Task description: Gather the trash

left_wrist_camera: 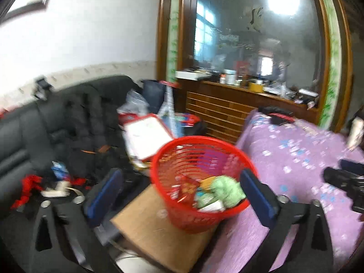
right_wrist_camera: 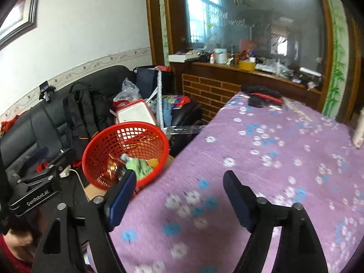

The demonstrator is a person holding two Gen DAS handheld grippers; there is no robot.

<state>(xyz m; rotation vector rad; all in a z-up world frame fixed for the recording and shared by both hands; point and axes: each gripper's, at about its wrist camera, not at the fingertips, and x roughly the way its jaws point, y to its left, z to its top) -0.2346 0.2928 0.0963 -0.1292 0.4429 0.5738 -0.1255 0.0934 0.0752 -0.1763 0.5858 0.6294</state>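
Tools: we note the left tool (left_wrist_camera: 179,193) spread wide and empty, framing the red basket (left_wrist_camera: 182,218); right tool (right_wrist_camera: 179,198) likewise released, nothing between its pads. Basket holds trash (left_wrist_camera: 225,188), sits on a cardboard box (left_wrist_camera: 147,234) beside the purple-clothed counter (right_wrist_camera: 273,159).

- The red basket (right_wrist_camera: 127,136) looked like glossy plastic mesh.
- The box (left_wrist_camera: 154,234) under it was matt brown cardboard.
- The purple flowered cover (right_wrist_camera: 261,159) was soft cloth.
- The black sofa (right_wrist_camera: 45,122) at far left shone like leather.
- The far cabinet (right_wrist_camera: 227,75) was varnished wood.
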